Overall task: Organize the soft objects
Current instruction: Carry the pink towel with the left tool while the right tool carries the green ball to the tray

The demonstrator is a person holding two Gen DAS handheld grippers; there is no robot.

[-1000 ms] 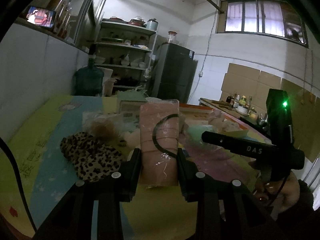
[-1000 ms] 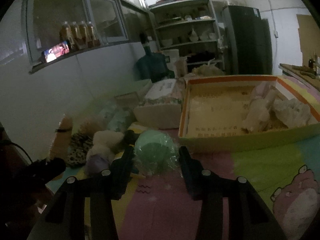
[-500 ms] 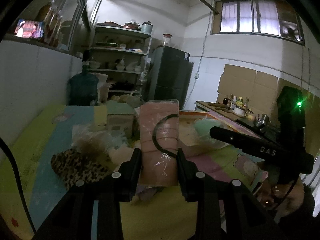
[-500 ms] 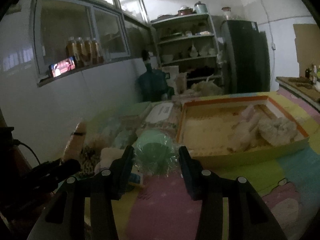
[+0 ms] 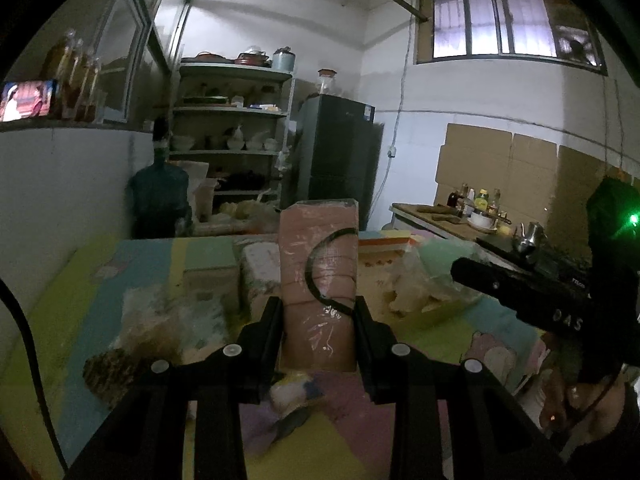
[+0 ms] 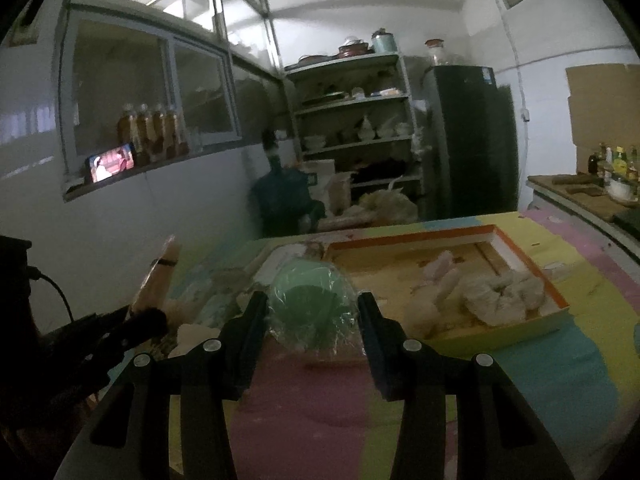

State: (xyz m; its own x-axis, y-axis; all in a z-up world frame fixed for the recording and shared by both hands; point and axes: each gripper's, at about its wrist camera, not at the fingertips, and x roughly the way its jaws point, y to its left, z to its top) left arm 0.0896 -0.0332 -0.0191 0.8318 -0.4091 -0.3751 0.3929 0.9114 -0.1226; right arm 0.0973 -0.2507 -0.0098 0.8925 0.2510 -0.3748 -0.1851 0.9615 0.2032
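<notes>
We see the right gripper [image 6: 313, 316] clamped on a green wrapped bundle [image 6: 310, 312], held above the pastel mat [image 6: 540, 380] | beyond it an orange-rimmed box [image 6: 524, 268] holding pale plush pieces [image 6: 480, 292] | far left, the left gripper [image 6: 132, 324] gripping a pink wrapped pack [image 6: 158, 280] | shelves [image 6: 352, 120] and a dark fridge [image 6: 468, 136] behind

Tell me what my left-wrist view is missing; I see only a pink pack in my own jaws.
Observer: The right gripper is shut on a green wrapped bundle.
Operator: Give me the box's contents.
Observer: The orange-rimmed box holds pale plush pieces, bunched at its right end.
Operator: Report my pack from the other side.
Observer: The right wrist view shows the pink pack standing upright in the left gripper, above the mat.
</notes>
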